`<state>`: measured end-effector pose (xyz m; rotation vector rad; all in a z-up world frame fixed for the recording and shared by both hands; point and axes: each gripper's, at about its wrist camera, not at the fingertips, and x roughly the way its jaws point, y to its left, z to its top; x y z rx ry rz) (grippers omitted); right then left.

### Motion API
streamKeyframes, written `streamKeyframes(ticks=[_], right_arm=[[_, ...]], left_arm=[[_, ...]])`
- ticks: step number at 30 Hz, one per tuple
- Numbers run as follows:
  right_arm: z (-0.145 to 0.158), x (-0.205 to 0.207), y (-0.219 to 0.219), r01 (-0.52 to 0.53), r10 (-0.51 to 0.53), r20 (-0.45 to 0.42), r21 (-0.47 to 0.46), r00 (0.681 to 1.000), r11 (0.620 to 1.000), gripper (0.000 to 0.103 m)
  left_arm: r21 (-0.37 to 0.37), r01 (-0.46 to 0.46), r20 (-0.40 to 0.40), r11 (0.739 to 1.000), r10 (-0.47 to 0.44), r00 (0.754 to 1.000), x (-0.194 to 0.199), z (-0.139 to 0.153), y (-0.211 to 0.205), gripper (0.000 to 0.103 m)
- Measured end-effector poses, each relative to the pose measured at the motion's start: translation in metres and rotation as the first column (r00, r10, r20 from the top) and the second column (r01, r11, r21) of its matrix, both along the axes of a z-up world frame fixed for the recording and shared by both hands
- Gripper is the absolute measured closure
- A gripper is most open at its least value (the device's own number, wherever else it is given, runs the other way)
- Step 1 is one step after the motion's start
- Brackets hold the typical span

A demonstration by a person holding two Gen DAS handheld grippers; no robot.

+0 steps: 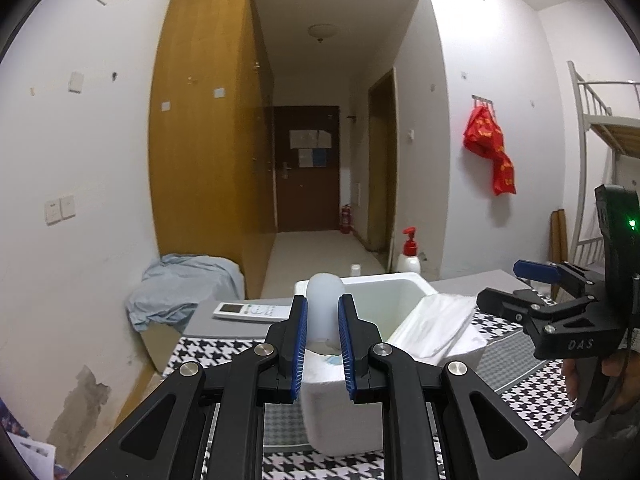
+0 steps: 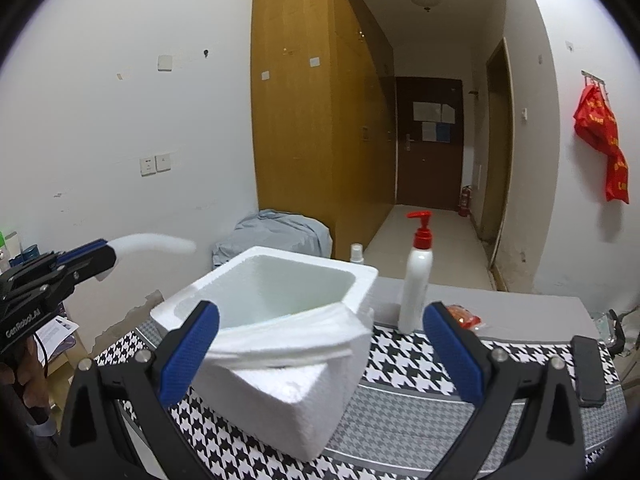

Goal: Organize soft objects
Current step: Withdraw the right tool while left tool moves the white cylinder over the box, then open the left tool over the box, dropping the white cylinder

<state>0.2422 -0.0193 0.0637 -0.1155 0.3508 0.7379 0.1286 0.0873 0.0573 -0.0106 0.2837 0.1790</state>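
White foam strip (image 1: 323, 304) is clamped in the left hand-held gripper (image 1: 323, 354) above the near-left edge of the foam box (image 2: 362, 276), probably for dropping inside, while the right hand-held gripper (image 2: 320, 354) waits wide apart.

left gripper (image 1: 323, 336): clamped, raised | right gripper (image 2: 320, 354): jaws spread wide, level

Houndstooth table (image 2: 400, 364), foam box (image 2: 304, 412), pump bottle (image 2: 416, 284)
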Motion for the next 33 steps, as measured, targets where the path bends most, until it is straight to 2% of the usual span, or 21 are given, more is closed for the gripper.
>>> streamKeyframes(ticks=[12, 33], right_arm=[[-0.002, -0.004, -0.036, 0.078, -0.078, 0.006, -0.005, 0.997, 0.997, 0.000], [-0.012, 0.000, -0.078, 0.177, -0.177, -0.001, -0.009, 0.984, 0.984, 0.000]], left_arm=[[-0.006, 0.093, -0.013, 0.996, -0.093, 0.996, 0.024, 0.002, -0.018, 0.086], [-0.007, 0.159, -0.044, 0.987, -0.159, 0.986, 0.057, -0.004, -0.040, 0.086]])
